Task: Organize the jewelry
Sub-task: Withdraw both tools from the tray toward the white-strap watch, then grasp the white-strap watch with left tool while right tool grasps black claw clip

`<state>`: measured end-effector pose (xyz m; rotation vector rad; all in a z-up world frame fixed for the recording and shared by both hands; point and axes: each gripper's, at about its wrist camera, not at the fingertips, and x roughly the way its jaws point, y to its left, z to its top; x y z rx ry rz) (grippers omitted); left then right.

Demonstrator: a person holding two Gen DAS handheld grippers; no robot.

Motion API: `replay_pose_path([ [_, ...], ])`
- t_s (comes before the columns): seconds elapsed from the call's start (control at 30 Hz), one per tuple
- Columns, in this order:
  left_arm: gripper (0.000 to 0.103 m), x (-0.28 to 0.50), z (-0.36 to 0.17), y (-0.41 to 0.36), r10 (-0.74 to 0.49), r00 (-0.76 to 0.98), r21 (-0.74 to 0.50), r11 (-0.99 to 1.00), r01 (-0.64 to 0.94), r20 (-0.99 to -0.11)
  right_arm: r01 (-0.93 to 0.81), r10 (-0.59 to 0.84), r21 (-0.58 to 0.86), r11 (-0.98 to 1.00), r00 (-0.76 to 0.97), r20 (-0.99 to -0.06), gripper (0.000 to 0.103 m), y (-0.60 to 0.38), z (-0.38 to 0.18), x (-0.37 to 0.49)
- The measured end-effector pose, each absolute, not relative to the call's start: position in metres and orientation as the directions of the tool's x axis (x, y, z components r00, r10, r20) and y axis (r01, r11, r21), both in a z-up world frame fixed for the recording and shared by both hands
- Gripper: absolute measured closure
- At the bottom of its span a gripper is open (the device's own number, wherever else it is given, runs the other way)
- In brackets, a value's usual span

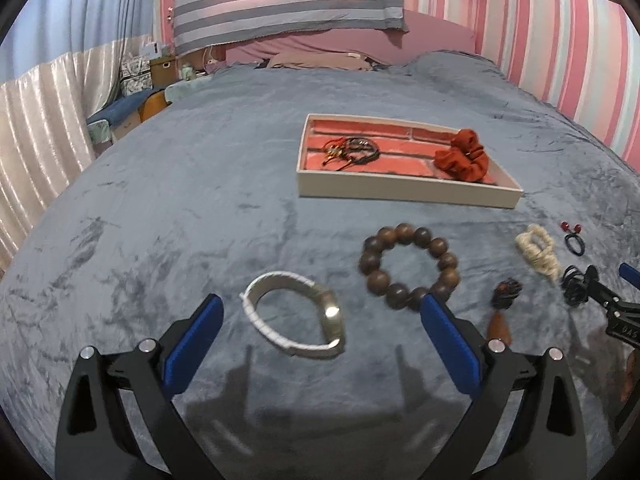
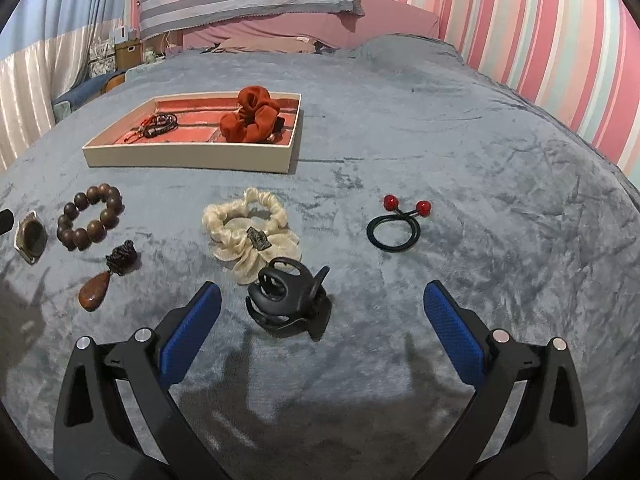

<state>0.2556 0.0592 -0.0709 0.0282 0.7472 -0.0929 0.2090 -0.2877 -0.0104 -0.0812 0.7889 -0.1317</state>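
My left gripper (image 1: 322, 312) hangs over a grey-blue velvety bedspread (image 1: 168, 200) with its blue fingers spread wide and holding nothing. Between them lies a watch (image 1: 298, 314) with a pale band, resting on its side; its long axis runs from 10 o'clock to 4 o'clock, and its shiny case sits at the 4 o'clock end. Just beyond it at 1 o'clock is a bracelet of large brown wooden beads (image 1: 408, 266), whose near beads sit behind my right-hand fingertip. A teardrop pendant (image 1: 500, 320) lies just right of that finger.

The cream tray (image 1: 408, 194) with a red lining sits farther off at 12 o'clock, holding a rust scrunchie (image 1: 462, 156) at its right end and a dark beaded bracelet (image 1: 356, 150) toward its left.

My right gripper (image 2: 322, 304) is also spread wide and holding nothing. A black claw clip (image 2: 286, 296) lies between its fingers, nearer the left one. A cream scrunchie (image 2: 250, 232) touches the clip at 11 o'clock. A black hair tie with two red beads (image 2: 396, 228) lies apart at 1 o'clock.
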Motion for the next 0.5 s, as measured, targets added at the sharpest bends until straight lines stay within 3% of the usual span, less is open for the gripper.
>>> replay_pose_path([
  [0.5,0.006,0.267,-0.102,0.078,-0.07,0.703,-0.025,0.997,0.074,-0.707,0.107,-0.161,-0.121,0.987,0.674,-0.721,0.004,-0.285,-0.031,0.215],
])
